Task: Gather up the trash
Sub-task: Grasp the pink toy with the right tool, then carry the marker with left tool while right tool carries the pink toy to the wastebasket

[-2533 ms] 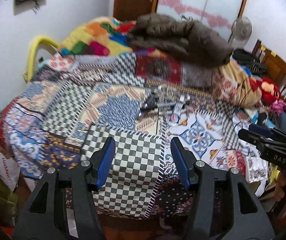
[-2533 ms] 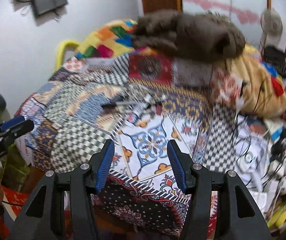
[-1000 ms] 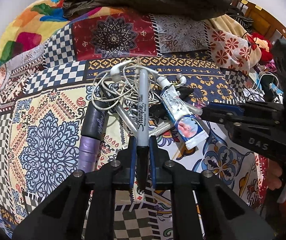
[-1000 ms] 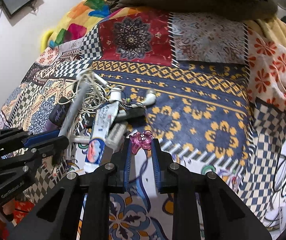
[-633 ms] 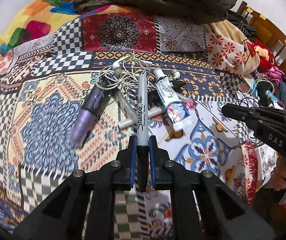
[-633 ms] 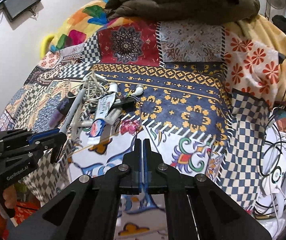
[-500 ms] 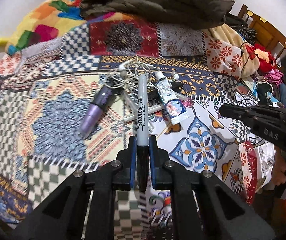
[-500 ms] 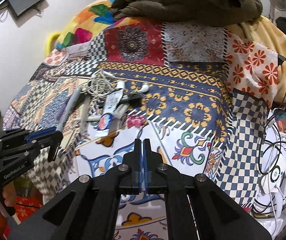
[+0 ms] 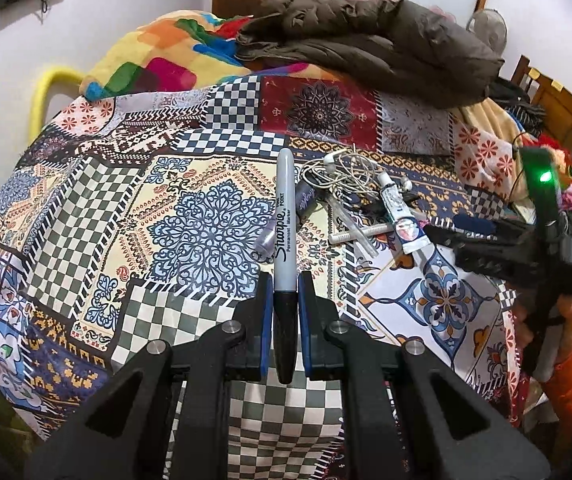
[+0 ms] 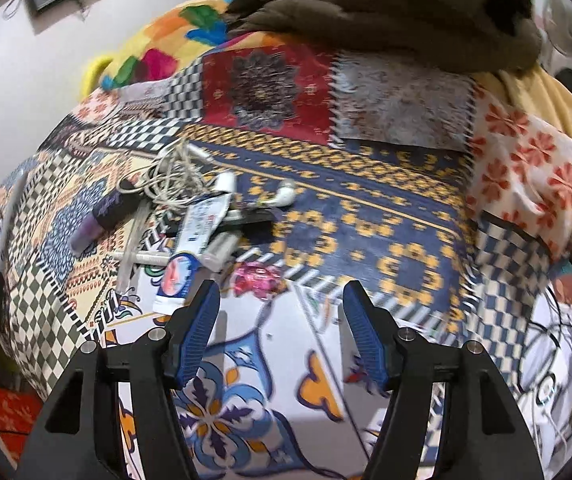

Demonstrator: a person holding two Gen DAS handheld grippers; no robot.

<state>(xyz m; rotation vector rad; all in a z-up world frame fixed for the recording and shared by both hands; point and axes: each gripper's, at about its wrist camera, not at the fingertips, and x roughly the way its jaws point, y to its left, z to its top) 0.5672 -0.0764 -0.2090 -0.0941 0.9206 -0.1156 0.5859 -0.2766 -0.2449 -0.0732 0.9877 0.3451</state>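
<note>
Your left gripper (image 9: 285,300) was clamped on a grey Sharpie marker (image 9: 285,216) by its black cap end, barrel pointing away over the patchwork bedspread (image 9: 86,216), clear of the fabric. Your right gripper (image 10: 280,312) had just been opening, jaws spread with nothing between them, hanging over a pink octopus-shaped trinket (image 10: 258,276) that lay on the bedspread just ahead of the pads. Rest of the trash pile sat left of that: toothpaste tube (image 10: 194,240), tangled white earphones (image 10: 174,176), purple-and-black tube (image 10: 104,216), a couple of white sticks (image 10: 146,257). A brown jacket (image 9: 366,48) and a multicoloured blanket (image 9: 158,52) were heaped at the far end of the bed, well apart from the pile. No bin or bag showed in either view.
</note>
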